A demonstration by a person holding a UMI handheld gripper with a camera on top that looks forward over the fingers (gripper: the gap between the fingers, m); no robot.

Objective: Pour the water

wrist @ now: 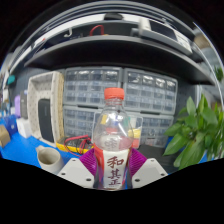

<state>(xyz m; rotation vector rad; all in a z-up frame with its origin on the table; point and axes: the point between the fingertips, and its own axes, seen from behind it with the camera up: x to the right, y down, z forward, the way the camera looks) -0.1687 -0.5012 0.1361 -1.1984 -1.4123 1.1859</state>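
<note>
Bottle [113, 135] of clear plastic with an orange-red cap stood upright between the two fingers of the gripper [112, 170], its white label printed with dark characters facing the camera. The pink pads [89, 160] lay close against its lower sides, and from where I stood the fingers seemed to pinch it, though I could not make out whether its base rested on anything. Water filled part of it, clear enough that the wall of small drawers [120, 95] showed through behind.

Off to the left, a pale paper cup [48, 156] sat open-mouthed on the blue bench top [18, 152], near the left finger and a little ahead of it. Some thin wires [72, 146] lay tangled between the cup and the bottle. Farther back on that side stood a tall cream-coloured box [45, 105] with a dark front, and something small and yellow [5, 130] sat at the far left edge of the bench.

On the right, a leafy green plant [198, 130] crowded in beside the bottle, its leaves reaching toward the right finger. Behind everything ran shelving with more clutter that I could not tell apart.
</note>
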